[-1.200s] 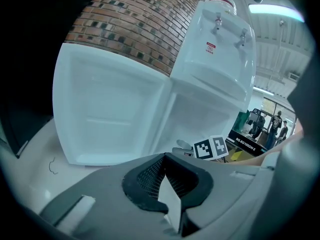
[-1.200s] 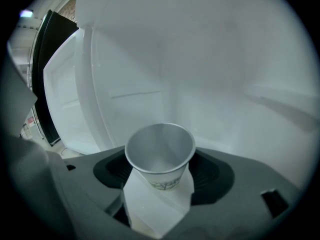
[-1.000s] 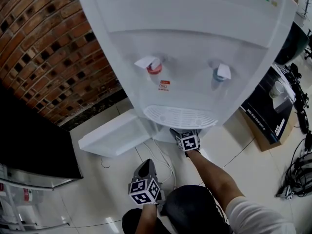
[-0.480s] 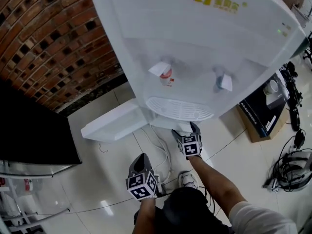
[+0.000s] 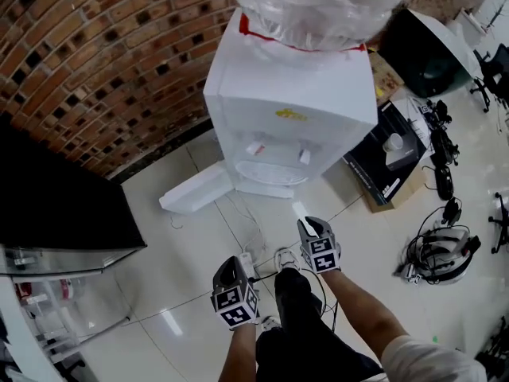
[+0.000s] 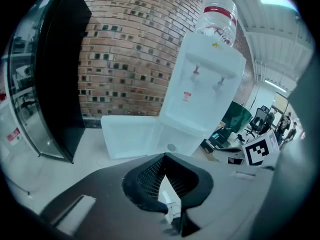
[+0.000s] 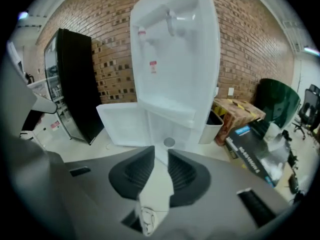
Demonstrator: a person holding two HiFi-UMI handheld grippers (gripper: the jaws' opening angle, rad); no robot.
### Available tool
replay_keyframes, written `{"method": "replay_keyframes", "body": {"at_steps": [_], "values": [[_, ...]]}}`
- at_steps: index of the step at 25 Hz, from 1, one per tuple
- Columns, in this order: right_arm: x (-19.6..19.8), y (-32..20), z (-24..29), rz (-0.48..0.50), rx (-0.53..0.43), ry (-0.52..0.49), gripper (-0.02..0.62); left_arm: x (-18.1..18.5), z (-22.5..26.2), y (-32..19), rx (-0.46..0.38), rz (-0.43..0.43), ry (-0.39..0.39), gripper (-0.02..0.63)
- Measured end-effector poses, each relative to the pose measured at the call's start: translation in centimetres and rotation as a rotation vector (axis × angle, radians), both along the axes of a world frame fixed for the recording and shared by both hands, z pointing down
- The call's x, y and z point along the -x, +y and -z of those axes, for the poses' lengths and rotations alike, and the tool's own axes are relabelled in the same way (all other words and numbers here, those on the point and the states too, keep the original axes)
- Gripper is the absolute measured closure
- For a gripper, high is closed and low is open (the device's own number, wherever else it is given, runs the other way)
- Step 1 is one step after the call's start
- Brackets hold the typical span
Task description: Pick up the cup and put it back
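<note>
A flattened white paper cup sits between the pads of my right gripper, whose jaws have just been closing and are now shut on it. In the head view the cup pokes out ahead of the right gripper, above the floor in front of the white water dispenser. My left gripper hangs lower left, apart from the dispenser. Its jaws meet at the tips and hold nothing.
The dispenser's lower door stands swung open to the left. A black cabinet lines the left side, with a brick wall behind. A dark printed box and a cable tangle lie to the right. A power strip is underfoot.
Both grippers have risen and drawn back from the dispenser's base. The right one came out from under the drip tray with the white cup in it. The dispenser now looks smaller and farther off.
</note>
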State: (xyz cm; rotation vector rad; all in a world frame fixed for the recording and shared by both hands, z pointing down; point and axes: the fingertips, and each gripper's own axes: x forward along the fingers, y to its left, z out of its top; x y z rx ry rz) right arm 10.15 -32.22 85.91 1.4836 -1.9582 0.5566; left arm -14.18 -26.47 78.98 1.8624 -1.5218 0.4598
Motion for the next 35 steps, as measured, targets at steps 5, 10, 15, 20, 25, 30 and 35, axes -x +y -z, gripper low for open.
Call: {"method": "replay_keyframes", "body": {"at_steps": [5,10,15,20,25,30,35], "values": [[-1.1,5.1,11.0,-0.014,0.012,-0.009,0.583,-1.3,10.7,4.5,-0.004,-0.042,0.037,0.606],[0.3,9.8,21.5,-0.013,-0.017,-0.06,0.584,-2.3,19.6,7.8,-0.051,-0.065,0.064,0.606],[1.1,14.4,28.1,-0.041,-0.028,-0.119,0.584,-3.7,26.2,10.6,-0.103,-0.114,0.075,0.606],[2.0,17.9,32.8,-0.032,-0.04,-0.192,0.584,-3.6,30.2,12.4,-0.136,-0.097,0.082,0.606],[1.2,21.9,35.3,-0.004,-0.047,-0.215,0.584,-4.4,32.2,15.2,-0.158,-0.094,0.061,0.606],[-0.2,26.5,38.0,0.027,-0.068,-0.244,0.584,-5.9,33.9,19.4,-0.187,-0.084,0.061,0.606],[-1.8,32.9,40.7,0.073,-0.075,-0.238,0.584,-8.5,35.3,25.9,-0.191,-0.083,0.066,0.606]]}}
